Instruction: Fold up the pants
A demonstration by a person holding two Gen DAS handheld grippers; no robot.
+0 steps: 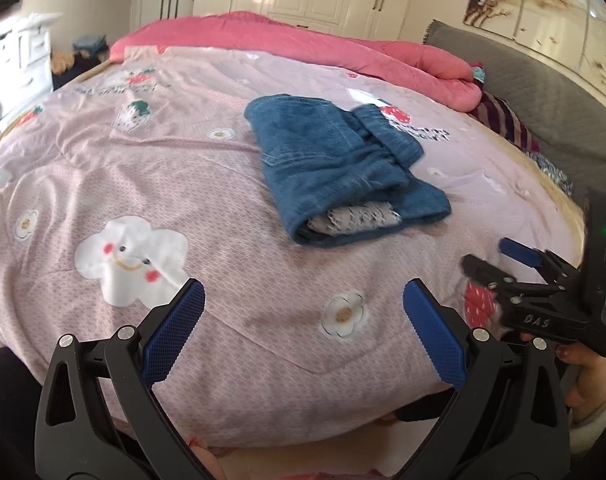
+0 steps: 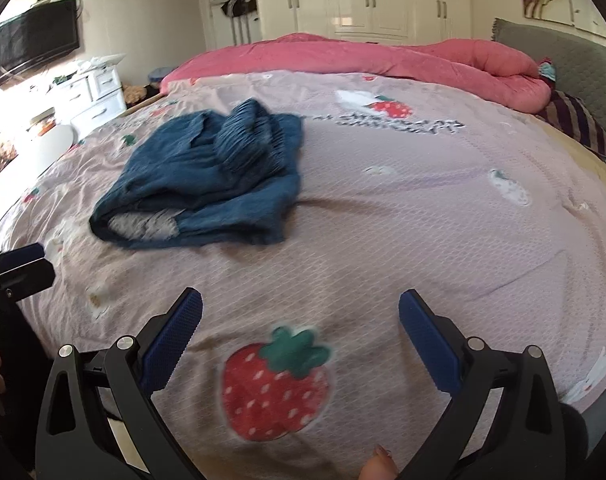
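The blue pants [image 1: 335, 164] lie folded into a thick, soft bundle on the far middle of the bed, their gathered elastic waistband on top and a pale lacy lining showing at the near open end. They rest on a pink quilted bedspread [image 1: 231, 360] printed with strawberries, flowers and a smiling cloud. Well short of the bundle, the left gripper [image 1: 303, 320] and right gripper [image 2: 301, 326] both hover released and empty, their blue, finely ribbed pads spread wide.
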